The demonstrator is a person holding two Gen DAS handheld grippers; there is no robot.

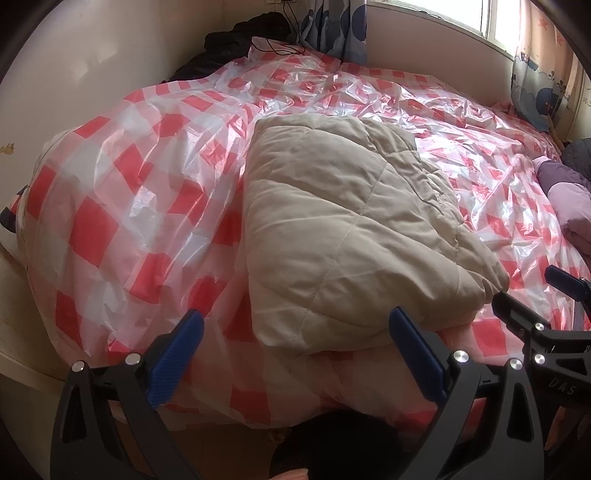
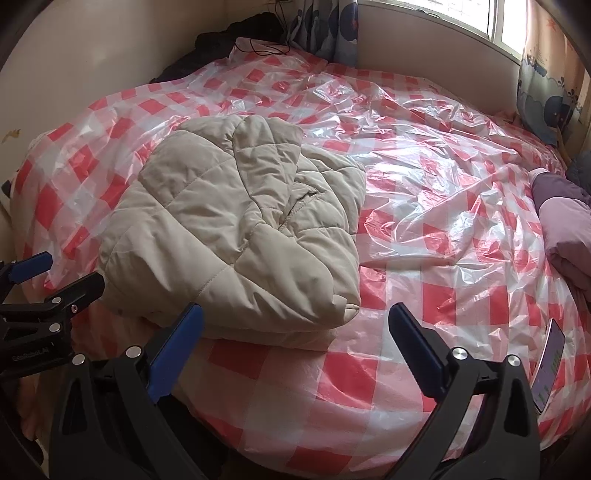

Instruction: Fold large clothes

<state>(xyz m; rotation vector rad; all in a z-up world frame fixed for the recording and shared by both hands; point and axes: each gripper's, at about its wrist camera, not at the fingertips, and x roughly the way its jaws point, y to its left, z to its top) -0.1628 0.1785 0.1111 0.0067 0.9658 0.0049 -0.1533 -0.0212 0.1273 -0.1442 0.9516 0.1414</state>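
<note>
Beige quilted jacket (image 2: 236, 229): folded into a thick bundle, lying on the near part of a bed, its front edge close to the bed's near side; the right wrist view shows a sleeve and a seamed panel folded over the top, while the left wrist view (image 1: 354, 225) shows mostly a smooth quilted face. Bed cover (image 2: 443, 206): crinkled translucent plastic sheet in red and white check, spread over the whole bed under the jacket. Left gripper (image 1: 295, 325): blue-padded fingers spread wide, released, holding nothing, hovering at the bed's near edge just short of the jacket's front corner; it also appears at the left edge of the right wrist view (image 2: 55, 273). Right gripper (image 2: 295, 321): likewise spread and empty, just right of the jacket's near corner, over bare cover. Purple folded garment (image 2: 565, 221): at the bed's right edge, well apart from the jacket. Phone (image 2: 550, 369): screen lit, on the cover at near right, seen only in the right wrist view. Dark clothing (image 1: 236, 37): heaped at the far corner beside a patterned curtain (image 1: 332, 29).
</note>
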